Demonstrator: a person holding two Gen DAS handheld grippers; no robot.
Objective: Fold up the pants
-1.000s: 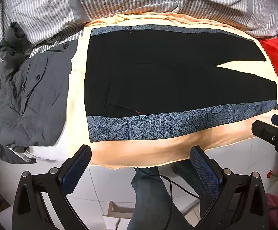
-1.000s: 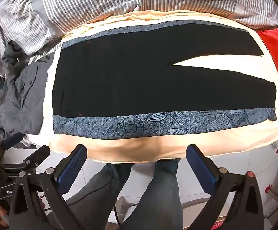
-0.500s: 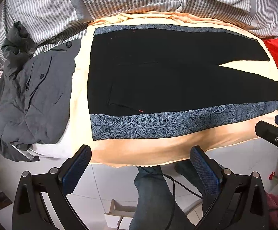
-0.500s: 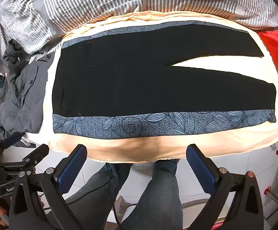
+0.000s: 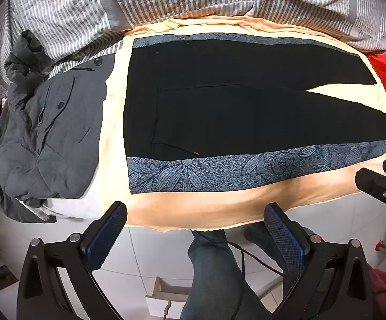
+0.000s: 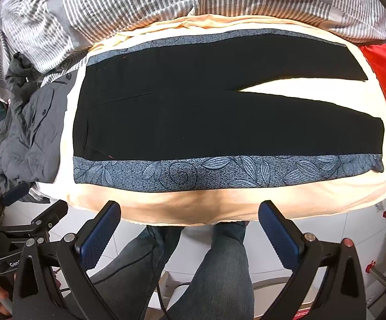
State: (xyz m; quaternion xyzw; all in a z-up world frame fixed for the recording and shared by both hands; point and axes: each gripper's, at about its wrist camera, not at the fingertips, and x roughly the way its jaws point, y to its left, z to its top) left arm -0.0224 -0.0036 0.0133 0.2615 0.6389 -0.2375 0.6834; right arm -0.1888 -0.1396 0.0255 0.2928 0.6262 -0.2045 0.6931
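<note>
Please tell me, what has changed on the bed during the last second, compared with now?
Almost nothing. Only the views drifted slightly; nothing was taken hold of or let go. The black pants lie flat and unfolded as before, the grey jacket beside them, and the left gripper and right gripper stay open, off the bed.

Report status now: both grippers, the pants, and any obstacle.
Left gripper open, right gripper open, both empty. Black pants flat, unfolded. Gray jacket beside waistband, apart.

Black pants [image 5: 232,106] flat on cream sheet [image 5: 193,208]; left gripper [image 5: 193,232] fingers [image 5: 107,236] apart, empty
</note>
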